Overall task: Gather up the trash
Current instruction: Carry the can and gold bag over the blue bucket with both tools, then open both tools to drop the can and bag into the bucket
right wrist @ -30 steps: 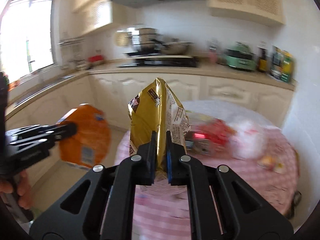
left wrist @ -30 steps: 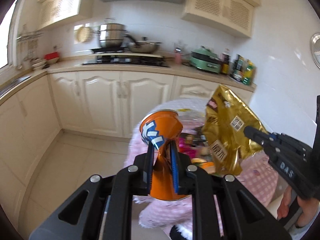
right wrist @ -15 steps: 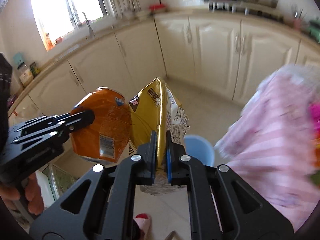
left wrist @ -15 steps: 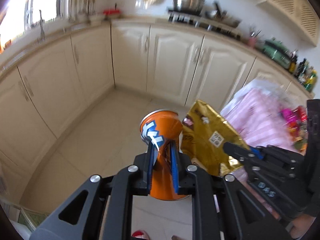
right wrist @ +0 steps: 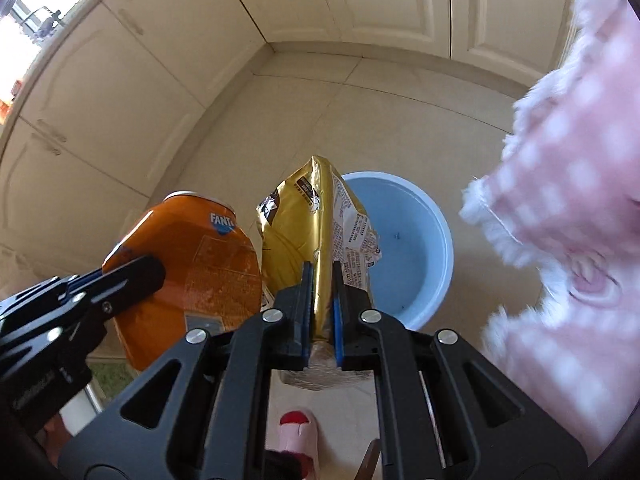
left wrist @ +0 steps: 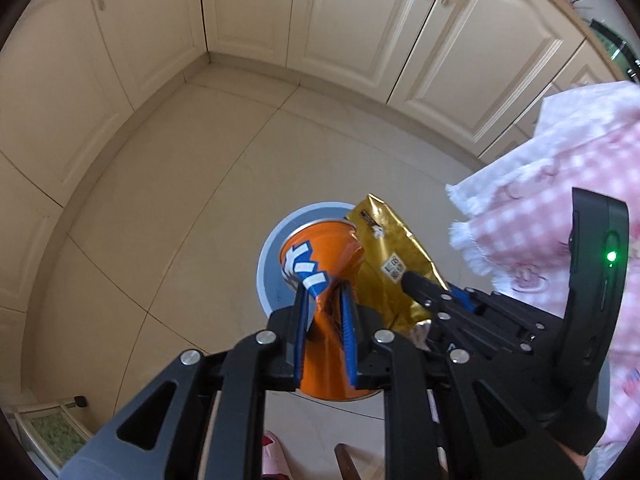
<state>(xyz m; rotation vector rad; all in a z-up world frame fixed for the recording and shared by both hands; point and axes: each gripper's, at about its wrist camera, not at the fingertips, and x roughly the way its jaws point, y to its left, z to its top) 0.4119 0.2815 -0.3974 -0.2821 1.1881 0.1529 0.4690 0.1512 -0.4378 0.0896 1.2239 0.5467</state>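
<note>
Both grippers have swung away from the surface and now point down at the floor. The left gripper (left wrist: pixel 324 304) is clamped on a crushed orange can (left wrist: pixel 316 256); the right gripper (right wrist: pixel 321 280) is clamped on a gold snack bag (right wrist: pixel 316 216). A blue bin (right wrist: pixel 416 240) lies just beyond both. Release appears imminent.

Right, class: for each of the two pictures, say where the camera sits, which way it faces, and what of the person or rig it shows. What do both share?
Left wrist: on the left gripper, facing down at the floor; shows its fingers squeezing the orange can.
Right wrist: on the right gripper, facing down; shows its fingers gripping the gold bag and a slippered foot.
Shared: can, bag, blue bin, pink tablecloth, each other's gripper.
</note>
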